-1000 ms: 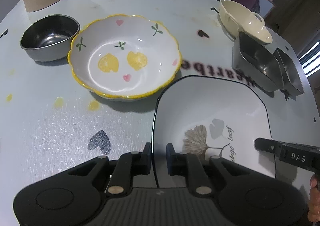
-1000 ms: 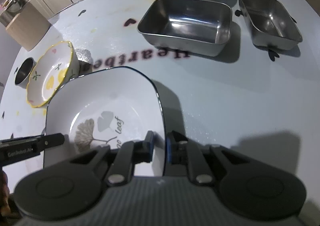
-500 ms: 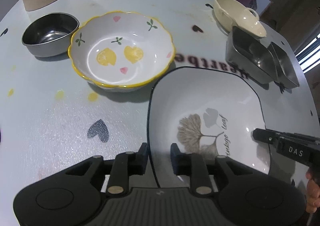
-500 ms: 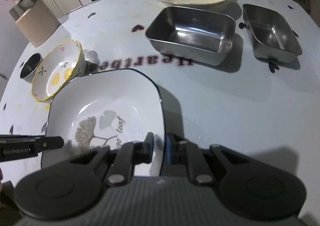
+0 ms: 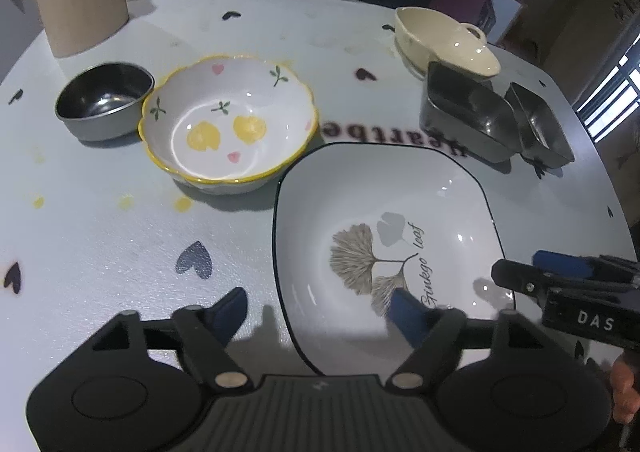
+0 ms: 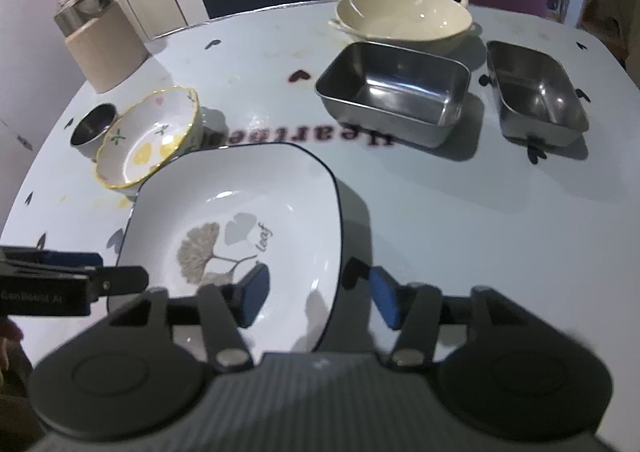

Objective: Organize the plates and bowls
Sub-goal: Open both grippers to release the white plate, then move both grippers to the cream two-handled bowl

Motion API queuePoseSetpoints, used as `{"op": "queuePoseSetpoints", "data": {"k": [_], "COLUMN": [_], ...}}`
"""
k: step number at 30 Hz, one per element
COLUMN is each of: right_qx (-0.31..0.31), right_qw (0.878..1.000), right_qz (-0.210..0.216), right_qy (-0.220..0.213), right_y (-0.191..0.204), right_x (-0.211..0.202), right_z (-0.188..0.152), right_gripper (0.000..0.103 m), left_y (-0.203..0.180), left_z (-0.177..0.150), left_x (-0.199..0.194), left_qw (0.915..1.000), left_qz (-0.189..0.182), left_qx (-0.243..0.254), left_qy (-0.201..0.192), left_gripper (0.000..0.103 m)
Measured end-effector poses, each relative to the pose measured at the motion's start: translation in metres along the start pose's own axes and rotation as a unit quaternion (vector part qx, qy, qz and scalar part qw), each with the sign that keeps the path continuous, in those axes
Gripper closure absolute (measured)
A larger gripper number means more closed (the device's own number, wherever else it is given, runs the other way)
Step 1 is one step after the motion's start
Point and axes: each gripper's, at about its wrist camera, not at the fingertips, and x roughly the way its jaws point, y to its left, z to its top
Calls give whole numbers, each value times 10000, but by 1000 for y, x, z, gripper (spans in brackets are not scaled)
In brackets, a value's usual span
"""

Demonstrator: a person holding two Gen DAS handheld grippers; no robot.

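A square white plate [image 5: 400, 187] [image 6: 240, 179] with a black rim and a ginkgo leaf print lies flat on the table. My left gripper [image 5: 318, 308] straddles its left rim. The jaws are opening and the blue pads stand clear of the rim. My right gripper [image 6: 318, 288] straddles the opposite rim, jaws also opening, with no pad touching the plate. Each gripper shows at the edge of the other's view. A yellow-rimmed flowered bowl [image 5: 228, 131] [image 6: 148, 143] sits just beyond the plate's far left corner, with a small steel bowl [image 5: 104, 99] [image 6: 94, 123] beside it.
A cream handled dish [image 5: 444, 39] [image 6: 404, 17] stands at the back. Two rectangular steel trays [image 6: 392, 91] [image 6: 536, 91] sit in front of it, right of the plate. A wooden block [image 5: 80, 3] stands at the far left corner. Dark chairs line the table's far edge.
Both grippers were shut on the plate's opposite rims. Both have let go and spread wide, pulling back and up a little. The plate stays on the table.
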Motion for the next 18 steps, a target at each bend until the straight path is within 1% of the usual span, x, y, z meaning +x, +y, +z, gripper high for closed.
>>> {"op": "queuePoseSetpoints", "data": {"k": [1, 2, 3, 4, 6, 7, 9, 13, 18], "right_qx": [-23, -50, -92, -121, -157, -161, -158, -116, -88], "right_qw": [10000, 10000, 9999, 9998, 9994, 9991, 9985, 9963, 9897], "right_qz": [-17, -45, -91, -123, -178, -229, -272, -351, -466], "right_qy": [-37, -69, -99, -134, -256, -323, -445, -771, -1352], "right_y": [0, 1, 1, 1, 0, -1, -4, -13, -23], "right_x": [-3, -5, -7, -10, -18, -22, -29, -44, -66], "right_z": [-1, -2, -3, -3, -5, -6, -6, -2, 6], "right_gripper": [32, 30, 24, 15, 6, 3, 0, 0, 0], "left_y": [-1, -2, -2, -3, -5, -5, -8, -15, -28], "left_z": [0, -1, -1, -1, 0, 0, 2, 9, 21], "left_x": [-2, -5, -8, -11, -18, -21, -28, -43, -62], "left_qw": [10000, 10000, 9999, 9998, 9992, 9988, 9974, 9935, 9852], "left_qz": [0, -9, -21, -27, -4, 21, 64, 82, -107], "left_qx": [14, 18, 0, -24, -40, -24, 20, 70, 18], "left_qy": [-29, -72, -130, -191, -395, -494, -714, -1135, -1712], "left_gripper": [15, 10, 5, 3, 0, 0, 0, 0, 0]}}
